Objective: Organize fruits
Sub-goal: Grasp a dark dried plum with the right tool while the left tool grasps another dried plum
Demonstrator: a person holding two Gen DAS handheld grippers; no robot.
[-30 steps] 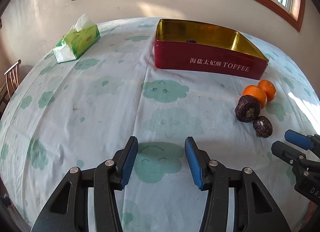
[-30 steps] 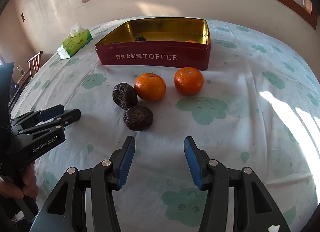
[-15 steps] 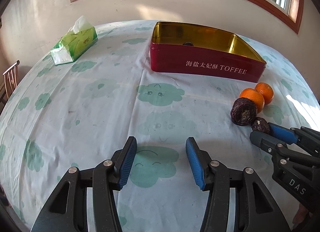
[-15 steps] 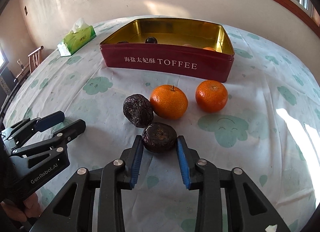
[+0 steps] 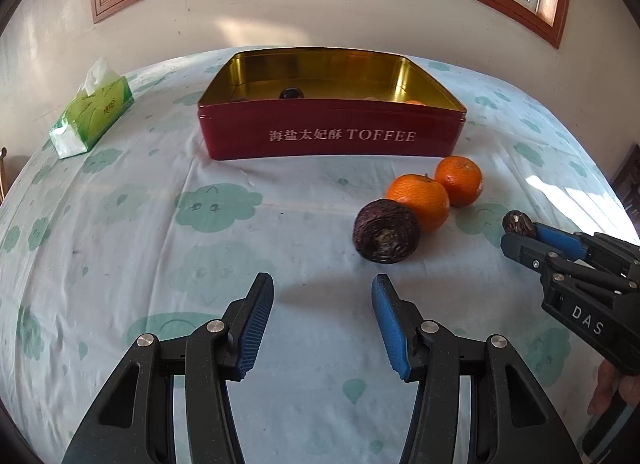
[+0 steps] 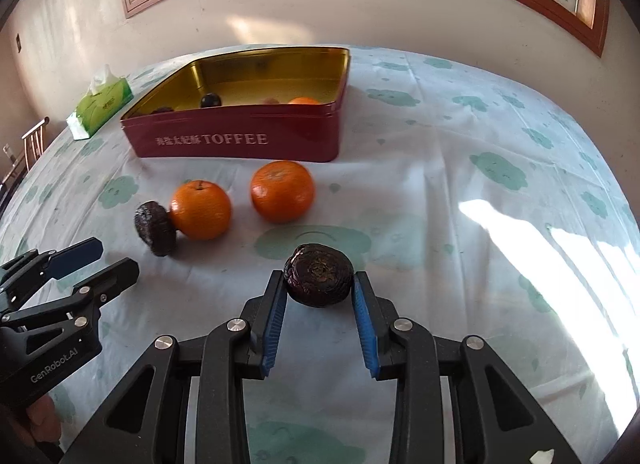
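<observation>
Dark, wrinkled passion fruit (image 6: 319,280) sits pinched across its middle by the right gripper (image 6: 319,292), short of the toffee tin (image 6: 240,135); it looks light, leathery and crushable, while the left gripper (image 5: 322,322) hangs open, empty

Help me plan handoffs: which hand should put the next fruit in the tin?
Right: the right gripper is shut on a dark wrinkled fruit; the left gripper is open, holding nothing.
</observation>
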